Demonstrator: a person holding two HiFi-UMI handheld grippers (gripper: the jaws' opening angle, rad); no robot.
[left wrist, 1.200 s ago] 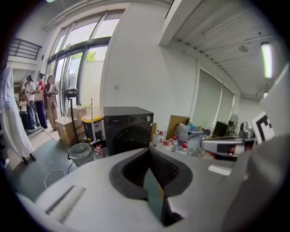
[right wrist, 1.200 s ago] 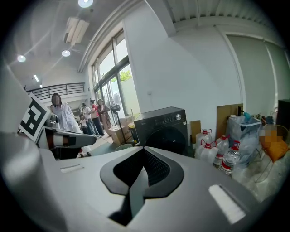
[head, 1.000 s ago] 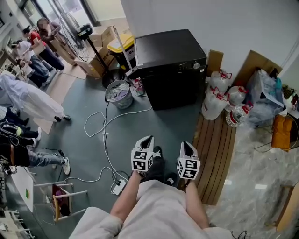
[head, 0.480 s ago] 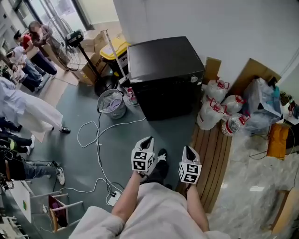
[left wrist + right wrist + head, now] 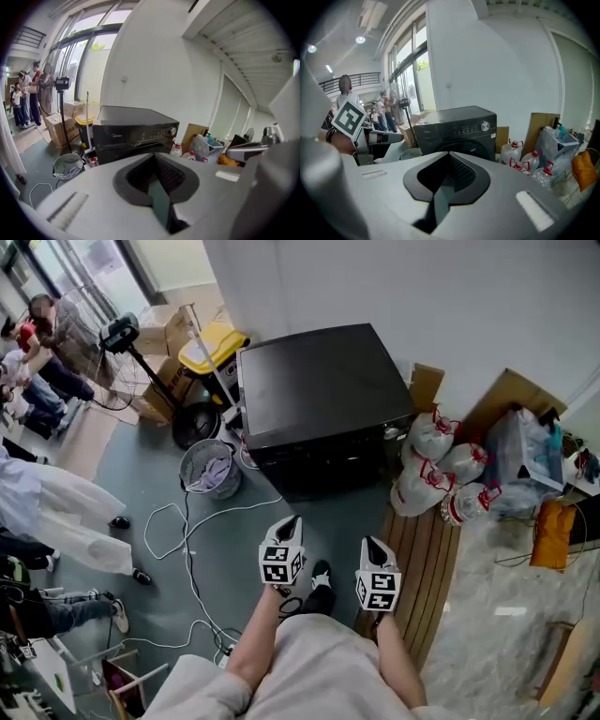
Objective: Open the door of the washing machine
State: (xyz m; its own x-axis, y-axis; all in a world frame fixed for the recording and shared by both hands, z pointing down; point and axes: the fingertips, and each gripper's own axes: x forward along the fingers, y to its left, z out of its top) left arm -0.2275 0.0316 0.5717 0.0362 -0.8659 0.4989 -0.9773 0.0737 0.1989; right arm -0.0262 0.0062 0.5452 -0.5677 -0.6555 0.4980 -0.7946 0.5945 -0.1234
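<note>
A black washing machine [image 5: 319, 399] stands against the white wall, its door closed; it also shows ahead in the left gripper view [image 5: 133, 133] and the right gripper view [image 5: 457, 129], with a silver knob [image 5: 485, 125] on its panel. My left gripper [image 5: 290, 523] and right gripper [image 5: 368, 545] hover side by side above the grey floor, short of the machine and touching nothing. Both are shut with nothing between the jaws.
Water bottles in bags [image 5: 431, 465] and flat cardboard [image 5: 502, 395] crowd the machine's right side, beside a wooden slat pallet [image 5: 422, 549]. A wire basket [image 5: 208, 468], a standing fan [image 5: 122, 334], a yellow bin [image 5: 211, 343] and cables [image 5: 187, 540] lie left. People [image 5: 37, 324] stand far left.
Both grippers and the person carrying them have moved forward toward the washing machine, which now sits closer and more central in the head view. The jaws stayed shut.
</note>
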